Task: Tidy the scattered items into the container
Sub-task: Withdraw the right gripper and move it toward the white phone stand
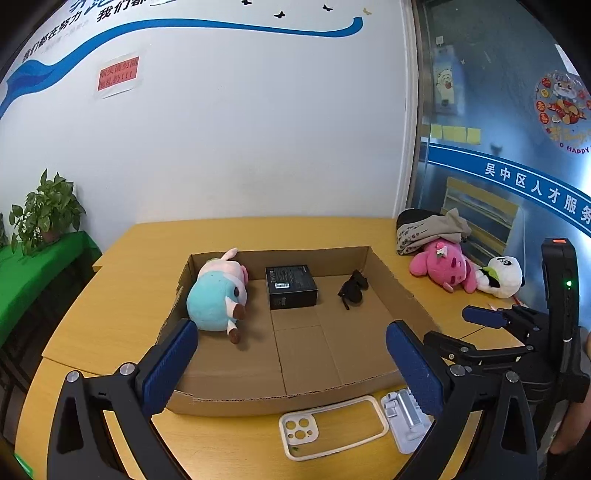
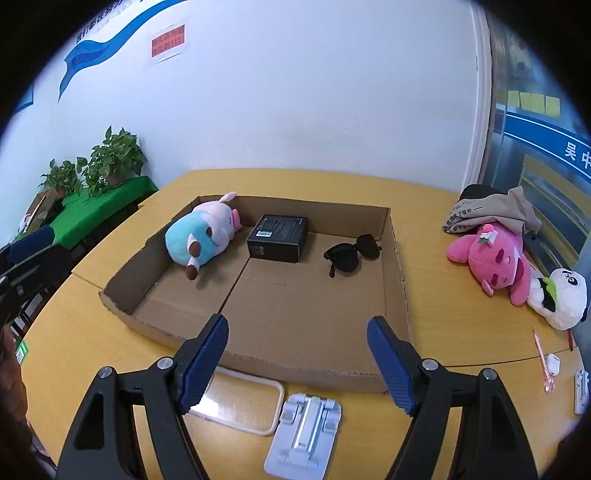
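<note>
Both tongs empty, spread wide, poised over the near wall of the cardboard tray point(image 2: 400, 280).

My left tongs point(image 1: 291, 369) and right tongs point(image 2: 297, 362) hold nothing. Inside tray: blue plush point(image 2: 199, 236), black box point(image 2: 277, 238), sunglasses point(image 2: 351, 253). Just outside its near wall: phone case point(image 1: 332, 428), phone stand point(image 2: 303, 432), probably next, being closest.

A yellow tabletop point(image 2: 110, 332) is seen against a white wall point(image 2: 295, 92), on which a red notice point(image 2: 168, 41) and a blue wave stripe point(image 1: 184, 27) are fixed. Two potted plants point(image 2: 110, 158) are placed on a green-covered side table point(image 2: 96, 210) beyond the tabletop's left edge. Yellow sticky notes point(image 2: 532, 101) are stuck on a glass door point(image 1: 498, 129) at the right.
</note>
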